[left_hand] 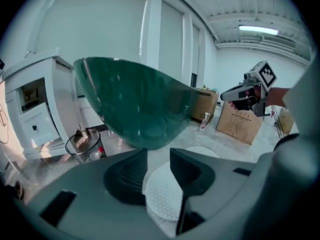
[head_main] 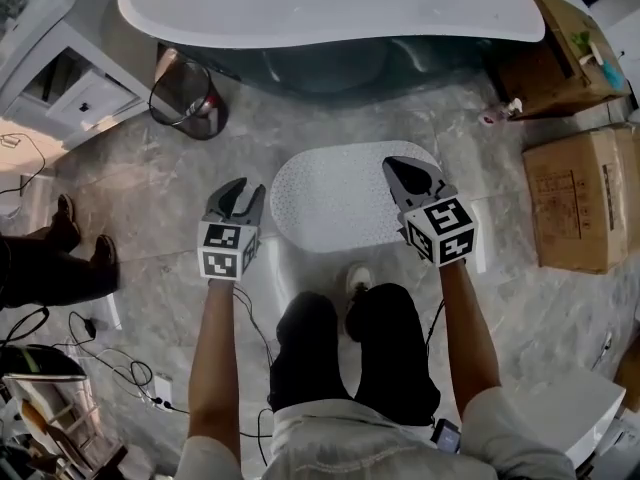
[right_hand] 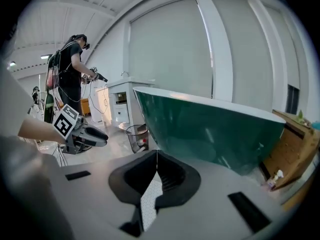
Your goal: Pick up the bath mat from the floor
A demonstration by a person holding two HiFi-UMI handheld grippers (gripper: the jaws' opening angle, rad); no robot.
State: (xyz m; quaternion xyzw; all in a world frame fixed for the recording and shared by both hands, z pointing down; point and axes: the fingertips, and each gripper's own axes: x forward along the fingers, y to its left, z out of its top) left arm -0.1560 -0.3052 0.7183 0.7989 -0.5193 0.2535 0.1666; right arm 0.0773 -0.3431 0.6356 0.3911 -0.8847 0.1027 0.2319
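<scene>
The white oval bath mat [head_main: 340, 200] lies flat on the grey marble floor in front of the bathtub, and its dotted surface shows below the jaws in both gripper views [left_hand: 165, 199] [right_hand: 146, 201]. In the head view my left gripper [head_main: 247, 190] hangs just off the mat's left edge. Its jaws stand apart with nothing between them [left_hand: 159, 151]. My right gripper [head_main: 400, 171] hangs over the mat's right end. Its tips meet [right_hand: 157, 151] and hold nothing. Neither gripper touches the mat.
A dark green bathtub [head_main: 330, 8] with a white rim stands just beyond the mat. A wire bin [head_main: 185, 93] and a white cabinet [head_main: 70, 78] are at the left, cardboard boxes [head_main: 580, 198] at the right. Cables [head_main: 110, 363] trail on the floor; another person's boots [head_main: 70, 233] stand at the left.
</scene>
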